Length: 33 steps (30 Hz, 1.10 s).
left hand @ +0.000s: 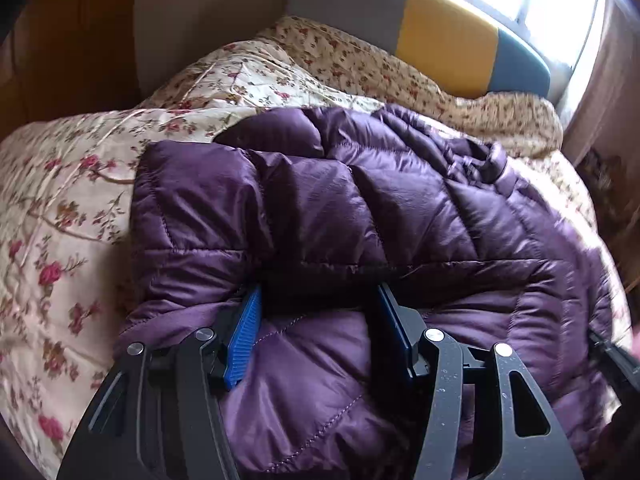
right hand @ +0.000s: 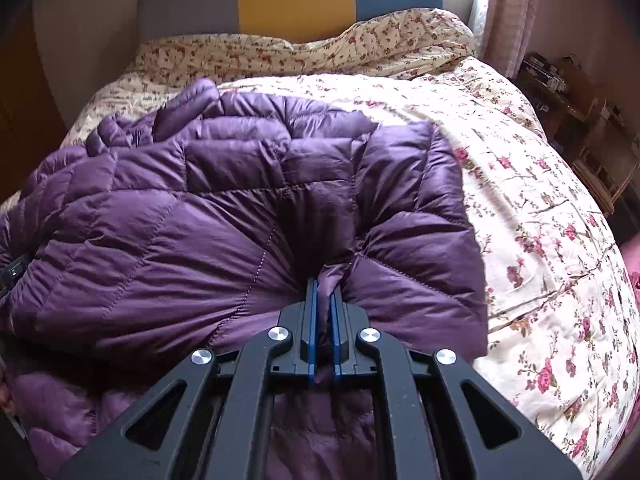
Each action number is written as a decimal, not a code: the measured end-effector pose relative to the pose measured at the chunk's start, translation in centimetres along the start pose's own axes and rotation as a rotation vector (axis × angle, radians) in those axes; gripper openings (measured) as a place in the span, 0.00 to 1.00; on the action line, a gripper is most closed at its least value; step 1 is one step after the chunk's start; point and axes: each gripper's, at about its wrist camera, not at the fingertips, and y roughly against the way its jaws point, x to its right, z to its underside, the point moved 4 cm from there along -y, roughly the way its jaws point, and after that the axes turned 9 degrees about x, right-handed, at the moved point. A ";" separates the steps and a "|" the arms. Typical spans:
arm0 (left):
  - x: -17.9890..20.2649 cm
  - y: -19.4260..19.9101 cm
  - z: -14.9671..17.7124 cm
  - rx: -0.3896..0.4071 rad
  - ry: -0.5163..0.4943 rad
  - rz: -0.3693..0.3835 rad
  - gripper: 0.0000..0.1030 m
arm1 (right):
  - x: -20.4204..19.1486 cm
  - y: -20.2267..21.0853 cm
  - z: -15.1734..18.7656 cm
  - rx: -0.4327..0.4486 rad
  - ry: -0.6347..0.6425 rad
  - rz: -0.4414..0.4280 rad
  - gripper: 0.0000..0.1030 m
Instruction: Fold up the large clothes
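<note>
Folding this bulky purple down jacket (left hand: 360,216) well depends on both grips acting as a pair, and right now they do not match. The jacket lies heaped across the middle of the floral quilt (left hand: 60,208), already doubled over itself, with its far edge short of the striped headboard (left hand: 440,32).

On the jacket's left side, the left gripper (left hand: 318,300) has its jaws spread wide, the blue pads (left hand: 244,332) resting on either side of a puffy fold without closing on it. Judging from that, this side has either let go or has yet to bite. It would do best to gather a good thickness of the near hem before closing, since slick quilted fabric slips out of a shallow pinch.

On the jacket's right side, the right gripper (right hand: 324,292) has its jaws pressed together on a ridge of purple fabric near the jacket's right edge, puckering the panels (right hand: 400,208) around it. That hold looks firm, though whether it catches one layer or several cannot be told.

The next move probably calls for lifting both corners level and carrying them toward the headboard together, keeping the fold line straight. Air trapped in the down will likely spring the layers back open, so pressing the fold flat afterwards seems wise.
</note>
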 end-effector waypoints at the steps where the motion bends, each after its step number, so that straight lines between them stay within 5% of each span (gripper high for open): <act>1: 0.0 -0.2 0.1 0.001 -0.003 -0.006 0.54 | -0.1 -0.2 -0.1 -0.002 -0.003 0.000 0.06; 4: 0.1 -0.1 0.0 -0.003 -0.014 -0.013 0.54 | -0.3 0.1 -0.6 0.012 0.035 0.017 0.15; 7: 0.0 0.8 -0.4 0.002 -0.003 -0.010 0.61 | -0.2 1.5 -1.7 0.076 0.042 0.027 0.53; 9: 0.1 1.9 -0.7 0.033 -0.011 -0.017 0.71 | -0.5 2.4 -2.6 0.113 0.041 0.016 0.55; 17: 1.4 4.7 -3.5 0.138 -0.020 -0.002 0.71 | -6.3 2.2 -5.9 0.190 0.067 -0.128 0.83; 33: 1.2 -1.9 -1.1 0.071 -0.069 -0.041 0.73 | -9.3 -6.0 -3.2 0.108 0.153 -0.153 0.90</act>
